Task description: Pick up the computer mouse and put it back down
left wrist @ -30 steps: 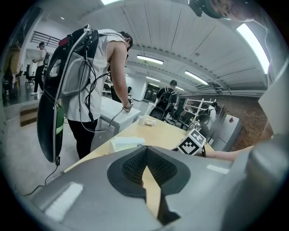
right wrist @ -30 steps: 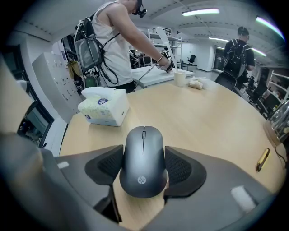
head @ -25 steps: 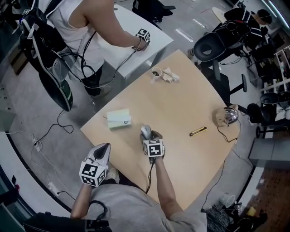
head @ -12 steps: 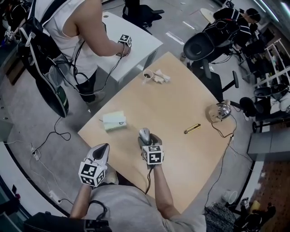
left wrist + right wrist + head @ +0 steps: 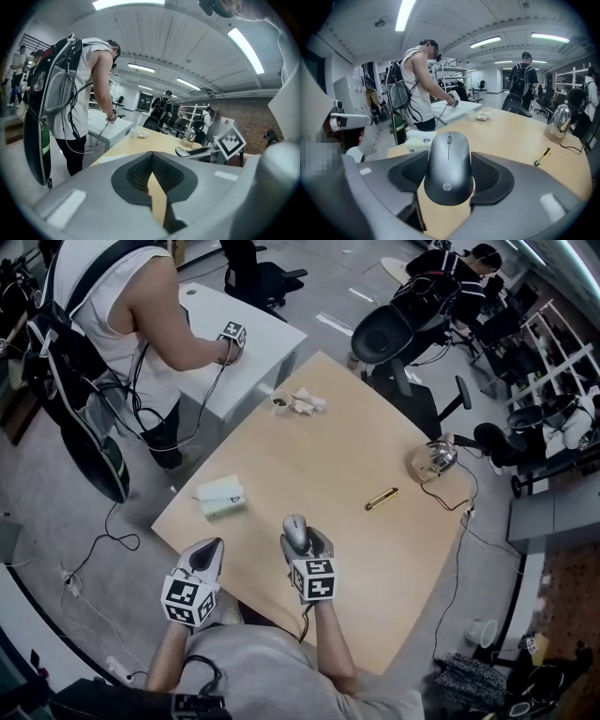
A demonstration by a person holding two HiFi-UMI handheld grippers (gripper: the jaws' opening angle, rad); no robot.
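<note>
With right gripper (image 5: 302,542) fingers (image 5: 493,176) clamped on the HP mouse (image 5: 449,164) at the counter's (image 5: 328,446) near edge; left gripper's (image 5: 152,174) pressed together, empty. Seemingly grasped only; yet to lift clear and set down.

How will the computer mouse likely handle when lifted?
Probably rigid: the computer mouse shows no denting in the right tongs. Its smooth rounded sides may slip under a light grip. Its low, wide shape looks unlikely to roll.

The only lettering you can read is the "hp" logo, pale on the dark rear of the computer mouse (image 5: 449,166), in your right gripper view. The pale packet (image 5: 419,138) on the table (image 5: 319,456) bears a small round blue mark, too small to read.
</note>
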